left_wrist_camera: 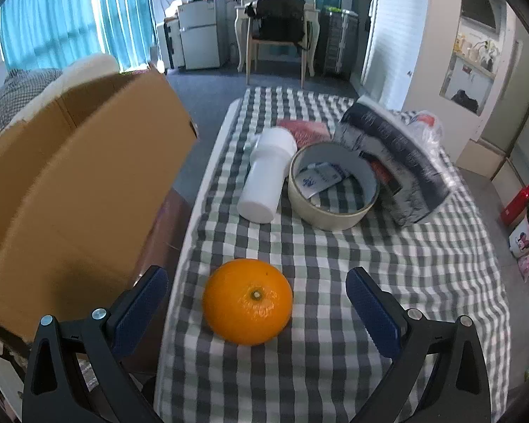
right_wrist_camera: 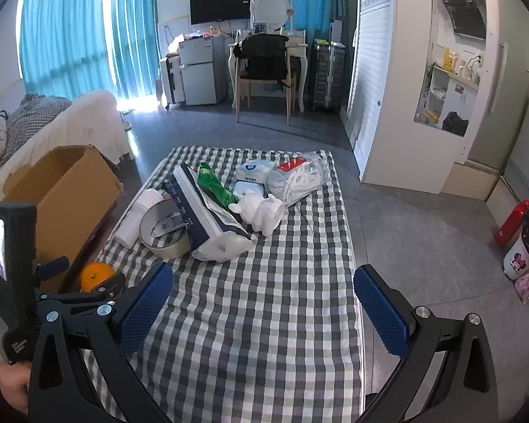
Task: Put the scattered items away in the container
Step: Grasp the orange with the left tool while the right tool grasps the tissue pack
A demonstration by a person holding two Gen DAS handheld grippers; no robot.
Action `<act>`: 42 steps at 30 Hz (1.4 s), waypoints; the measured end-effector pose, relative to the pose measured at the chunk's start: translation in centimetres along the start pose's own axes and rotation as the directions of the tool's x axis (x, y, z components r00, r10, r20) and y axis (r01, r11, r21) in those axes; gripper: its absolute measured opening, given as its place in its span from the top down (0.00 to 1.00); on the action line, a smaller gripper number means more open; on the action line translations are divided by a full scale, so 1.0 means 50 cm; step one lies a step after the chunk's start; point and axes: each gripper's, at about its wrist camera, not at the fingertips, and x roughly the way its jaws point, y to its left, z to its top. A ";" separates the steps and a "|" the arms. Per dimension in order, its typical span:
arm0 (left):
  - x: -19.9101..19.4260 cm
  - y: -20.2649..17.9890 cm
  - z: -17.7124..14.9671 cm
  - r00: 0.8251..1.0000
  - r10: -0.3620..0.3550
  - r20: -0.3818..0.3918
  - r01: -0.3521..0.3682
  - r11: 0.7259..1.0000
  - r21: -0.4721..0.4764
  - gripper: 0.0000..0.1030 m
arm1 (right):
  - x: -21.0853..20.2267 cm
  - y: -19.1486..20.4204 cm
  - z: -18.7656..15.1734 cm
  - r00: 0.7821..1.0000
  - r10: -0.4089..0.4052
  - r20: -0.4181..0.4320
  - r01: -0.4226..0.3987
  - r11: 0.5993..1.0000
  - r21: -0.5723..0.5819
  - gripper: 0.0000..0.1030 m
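Observation:
An orange (left_wrist_camera: 247,301) sits on the checked tablecloth (left_wrist_camera: 335,352), between the open blue pads of my left gripper (left_wrist_camera: 256,299), which does not touch it. The open cardboard box (left_wrist_camera: 70,183) stands just left of the table. Behind the orange lie a white bottle (left_wrist_camera: 266,176), a tape roll (left_wrist_camera: 331,190) and a dark-printed pack (left_wrist_camera: 398,162). My right gripper (right_wrist_camera: 262,303) is open and empty over the near cloth. In its view the box (right_wrist_camera: 67,190), the orange (right_wrist_camera: 95,275), the tape roll (right_wrist_camera: 165,229), a white figurine (right_wrist_camera: 261,211), a green packet (right_wrist_camera: 215,187) and a clear bag (right_wrist_camera: 296,176) show.
The left hand-held gripper body (right_wrist_camera: 14,264) shows at the left of the right wrist view. A sofa (right_wrist_camera: 70,120) stands behind the box. On the floor at the right are a red bottle (right_wrist_camera: 511,222) and a white bin (right_wrist_camera: 525,246). A chair (right_wrist_camera: 264,70) and desk stand far back.

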 end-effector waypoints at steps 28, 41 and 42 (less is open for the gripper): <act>-0.025 0.080 -0.020 1.000 -0.020 -0.018 0.019 0.998 -0.066 0.44 | 0.169 0.100 0.057 0.991 0.117 -0.070 -0.128 0.974 -0.187 0.13; -0.082 0.079 -0.008 0.999 -0.017 0.039 0.020 0.997 -0.077 0.44 | 0.263 0.118 0.064 0.986 0.052 -0.162 -0.085 0.975 -0.205 0.61; -0.083 0.078 -0.006 0.999 -0.017 0.040 0.021 0.997 -0.078 0.44 | 0.261 0.116 0.063 0.985 0.054 -0.161 -0.086 0.976 -0.202 0.62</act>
